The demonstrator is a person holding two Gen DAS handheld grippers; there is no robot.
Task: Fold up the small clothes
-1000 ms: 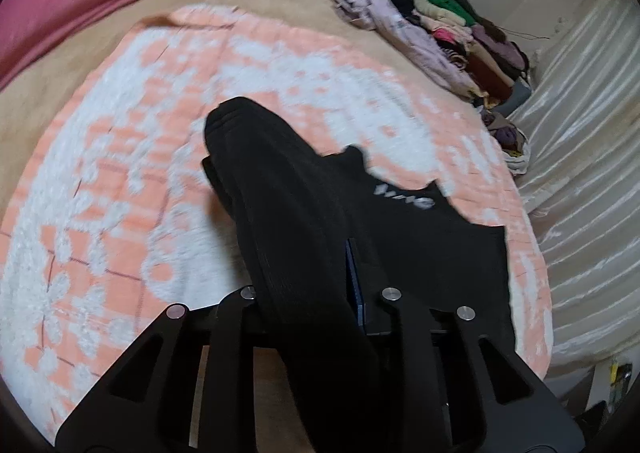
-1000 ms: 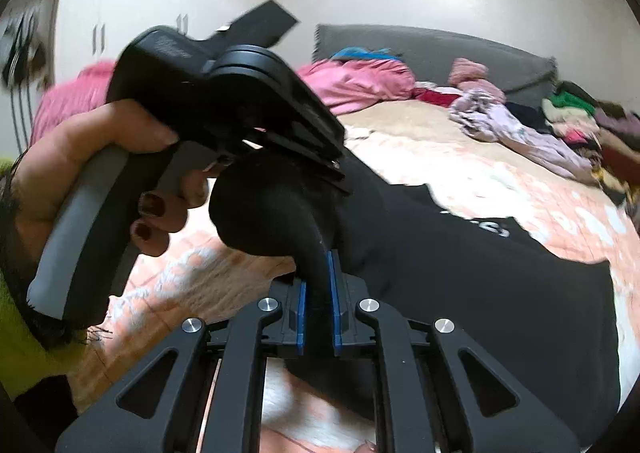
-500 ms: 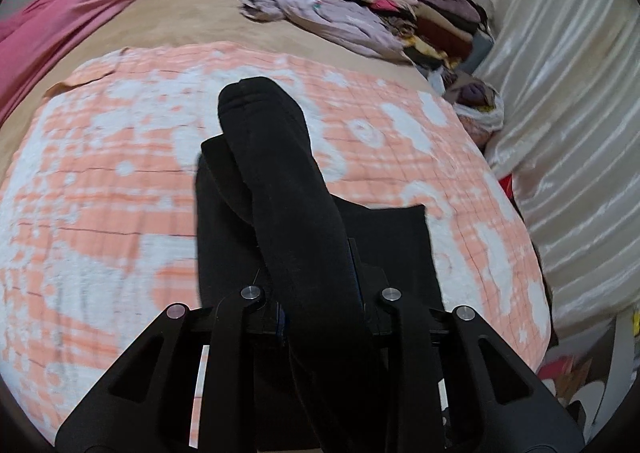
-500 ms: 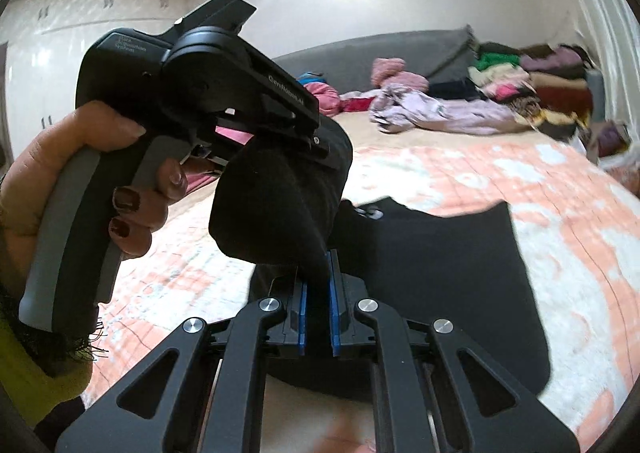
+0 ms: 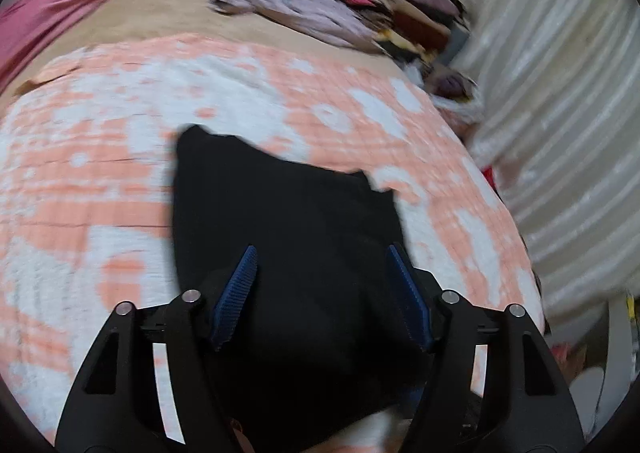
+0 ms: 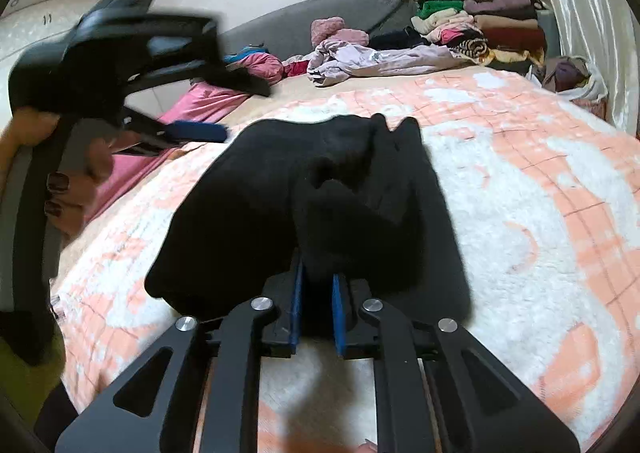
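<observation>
In the left wrist view, one black garment (image 5: 288, 213) is lying folded on the orange-white blanket (image 5: 100, 181), the left gripper (image 5: 322, 293) hanging spread wide above it, gripping nothing. In the right wrist view, the right gripper (image 6: 316, 301) is pinching the garment's near edge between narrowly parted pads.

No writing, label, brand mark or number is showing legibly in either view. The black garment (image 6: 320, 193) is lying with plain dark fabric facing up on the orange-and-white blanket (image 6: 540, 213), and no print is appearing on it. The pile of clothes (image 6: 480, 29) beyond the garment is showing only colours and stripes, too small to read.
</observation>
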